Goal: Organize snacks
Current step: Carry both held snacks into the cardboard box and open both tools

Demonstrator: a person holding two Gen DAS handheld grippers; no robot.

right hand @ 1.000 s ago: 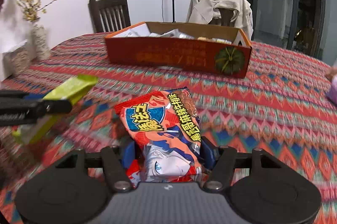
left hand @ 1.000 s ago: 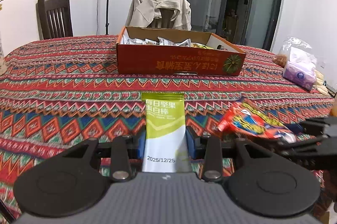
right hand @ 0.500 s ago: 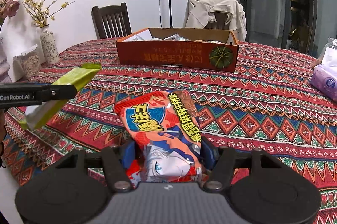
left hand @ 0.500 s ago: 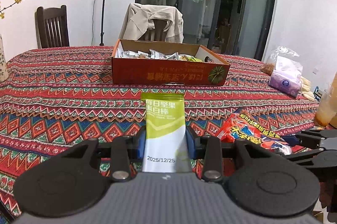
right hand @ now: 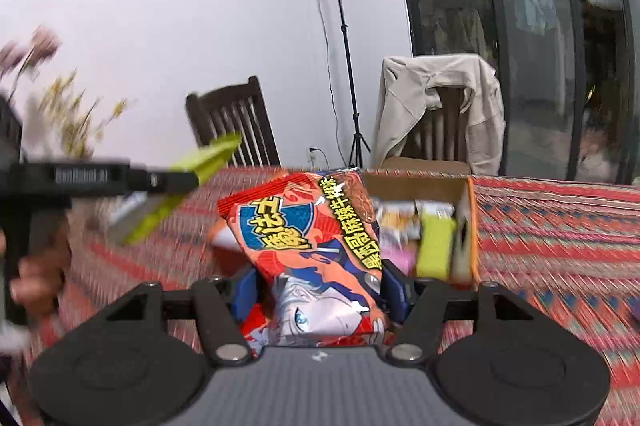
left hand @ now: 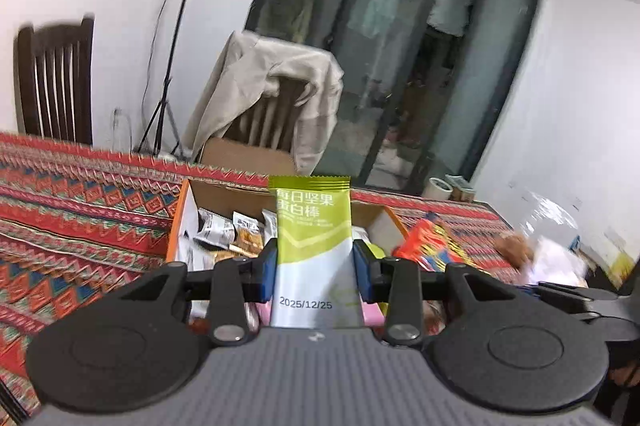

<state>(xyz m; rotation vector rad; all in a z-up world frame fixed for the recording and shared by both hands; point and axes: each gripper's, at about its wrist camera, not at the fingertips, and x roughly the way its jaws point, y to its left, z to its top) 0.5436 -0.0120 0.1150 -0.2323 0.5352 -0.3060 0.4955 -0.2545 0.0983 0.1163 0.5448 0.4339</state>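
green bar (left hand: 311, 238) clamped in left tool (left hand: 312, 266); red packet (right hand: 316, 250) clamped in right tool (right hand: 320, 290)

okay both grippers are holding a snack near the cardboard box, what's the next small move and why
Probably carry both a little further over the open orange cardboard box, then release. The left gripper is clamped on the green-and-white snack bar, the right gripper on the red-and-blue snack packet, and the box, already holding snacks, lies just ahead beneath them.
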